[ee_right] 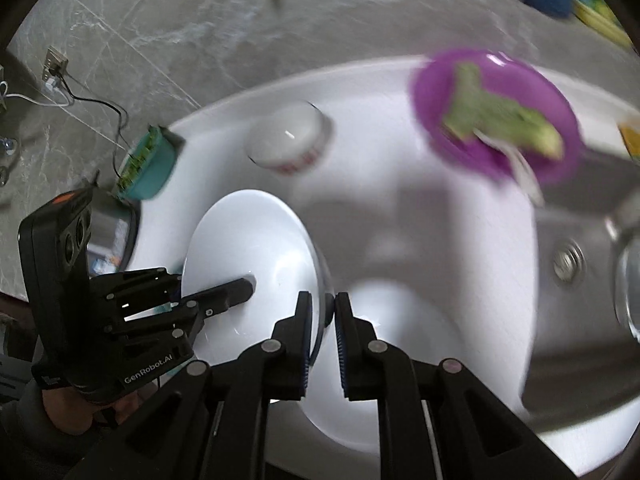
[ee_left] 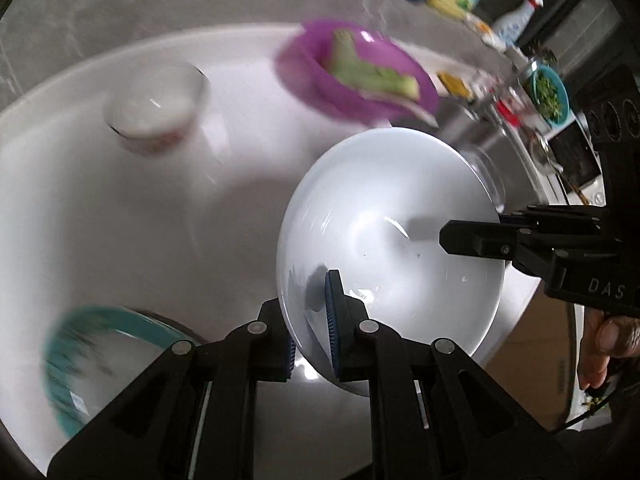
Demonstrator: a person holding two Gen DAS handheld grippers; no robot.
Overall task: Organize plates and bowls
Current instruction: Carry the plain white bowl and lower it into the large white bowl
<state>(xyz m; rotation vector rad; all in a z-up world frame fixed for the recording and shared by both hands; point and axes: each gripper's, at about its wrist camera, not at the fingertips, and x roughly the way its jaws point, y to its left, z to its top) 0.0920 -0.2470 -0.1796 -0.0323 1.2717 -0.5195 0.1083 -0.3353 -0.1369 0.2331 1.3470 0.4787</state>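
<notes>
White bowl (ee_left: 392, 232) hangs above the white round table (ee_left: 100, 208). Left gripper (ee_left: 312, 332) is clamped on its near rim; right gripper (ee_right: 322, 328) pinches the opposite rim. Beyond the bowl: small white cup (ee_left: 154, 108), then purple plate (ee_left: 356, 68) with green food.

White bowl (ee_left: 392, 216): glossy, empty, tilted, rim pinched btwn left gripper fingers (ee_left: 334, 312) on one side and right gripper fingers (ee_right: 304, 332) on the opposite side. Purple plate (ee_left: 356, 72) w/ green food, blurred, well beyond the fingers. Small white cup-like bowl (ee_left: 154, 110) upright, beyond fingers, left of plate.
</notes>
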